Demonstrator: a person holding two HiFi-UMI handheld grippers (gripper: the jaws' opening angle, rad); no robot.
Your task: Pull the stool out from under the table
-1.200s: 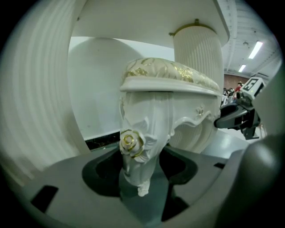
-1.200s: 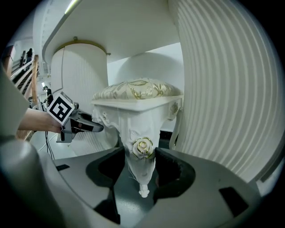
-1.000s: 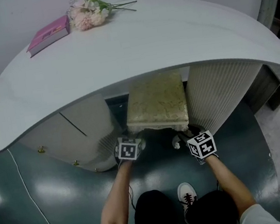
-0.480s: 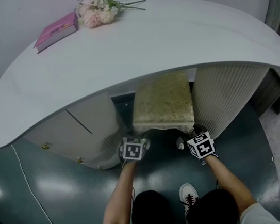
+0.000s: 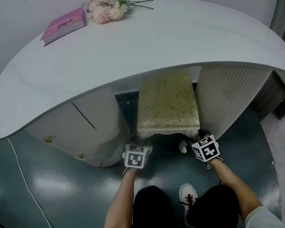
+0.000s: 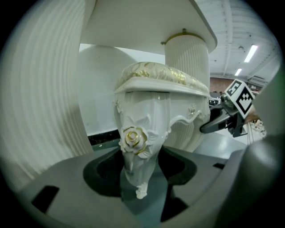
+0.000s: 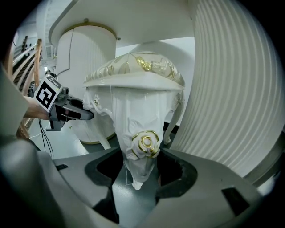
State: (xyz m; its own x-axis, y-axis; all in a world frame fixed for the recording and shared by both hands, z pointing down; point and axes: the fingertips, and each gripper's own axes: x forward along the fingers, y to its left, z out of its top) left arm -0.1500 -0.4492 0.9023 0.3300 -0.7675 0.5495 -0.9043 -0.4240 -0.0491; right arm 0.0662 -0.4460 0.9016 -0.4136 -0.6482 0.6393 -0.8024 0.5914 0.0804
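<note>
A white carved stool [image 5: 164,102] with a cream and gold cushion stands in the gap under the curved white table [image 5: 122,50], its front edge past the tabletop's rim. My left gripper [image 5: 139,142] is at the front left leg [image 6: 136,147]. That leg, with its gold rose, stands between the jaws [image 6: 140,178], which are closed around it. My right gripper [image 5: 192,140] is at the front right leg [image 7: 142,147], which sits between its jaws [image 7: 138,176] while they are closing. Each gripper view shows the other gripper across the stool.
Fluted white pedestals flank the stool, one at the right [image 5: 230,97] and one at the left [image 5: 81,130]. A pink book [image 5: 63,26] and flowers [image 5: 108,7] lie on the tabletop's far side. A white cable [image 5: 30,196] runs across the dark floor. The person's shoe [image 5: 188,197] is just behind the grippers.
Both grippers have moved slightly back toward the person, and the stool's front edge has come with them. More of the cushion shows beyond the tabletop's rim.
</note>
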